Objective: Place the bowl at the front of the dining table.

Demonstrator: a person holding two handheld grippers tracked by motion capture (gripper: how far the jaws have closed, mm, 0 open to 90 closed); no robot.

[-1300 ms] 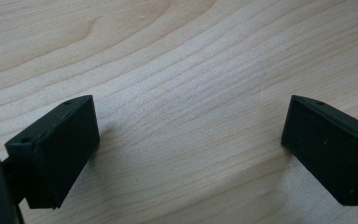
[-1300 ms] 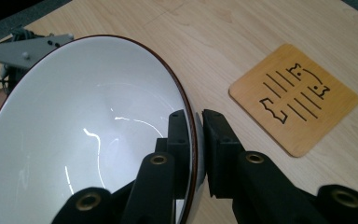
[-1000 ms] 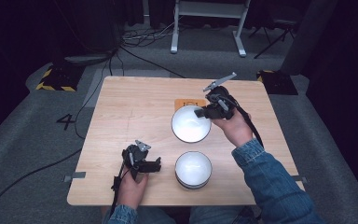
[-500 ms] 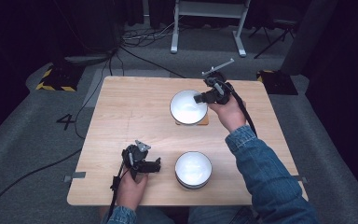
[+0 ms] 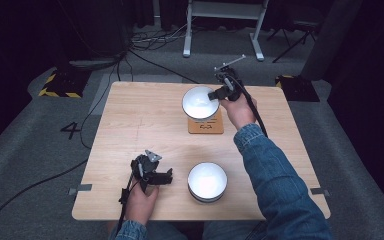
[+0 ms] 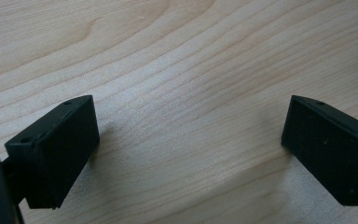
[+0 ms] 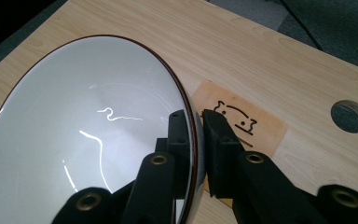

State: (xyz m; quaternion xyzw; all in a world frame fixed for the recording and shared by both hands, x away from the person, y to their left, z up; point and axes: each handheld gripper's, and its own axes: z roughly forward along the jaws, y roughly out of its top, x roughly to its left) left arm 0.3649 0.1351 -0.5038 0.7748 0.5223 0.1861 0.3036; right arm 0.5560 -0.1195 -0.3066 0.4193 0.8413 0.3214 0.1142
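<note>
A white bowl (image 5: 199,102) with a dark rim hangs above the small brown coaster (image 5: 206,126) at the table's far middle. My right gripper (image 5: 215,94) is shut on the bowl's right rim, one jaw inside and one outside. In the right gripper view the bowl (image 7: 74,135) is tilted over the coaster (image 7: 256,130), which bears a drawn cat face. A second white bowl (image 5: 207,181) sits near the front edge. My left gripper (image 5: 167,177) rests on the table to that bowl's left, open, with bare wood between its fingers (image 6: 56,149).
The wooden table (image 5: 130,125) has bare room across its left half. A round hole (image 7: 349,116) in the tabletop lies beyond the coaster. A metal stand (image 5: 225,25) and cables lie on the floor behind the table.
My right gripper has carried the bowl away from me, from near the table's middle to above the coaster. The left gripper has stayed put.
</note>
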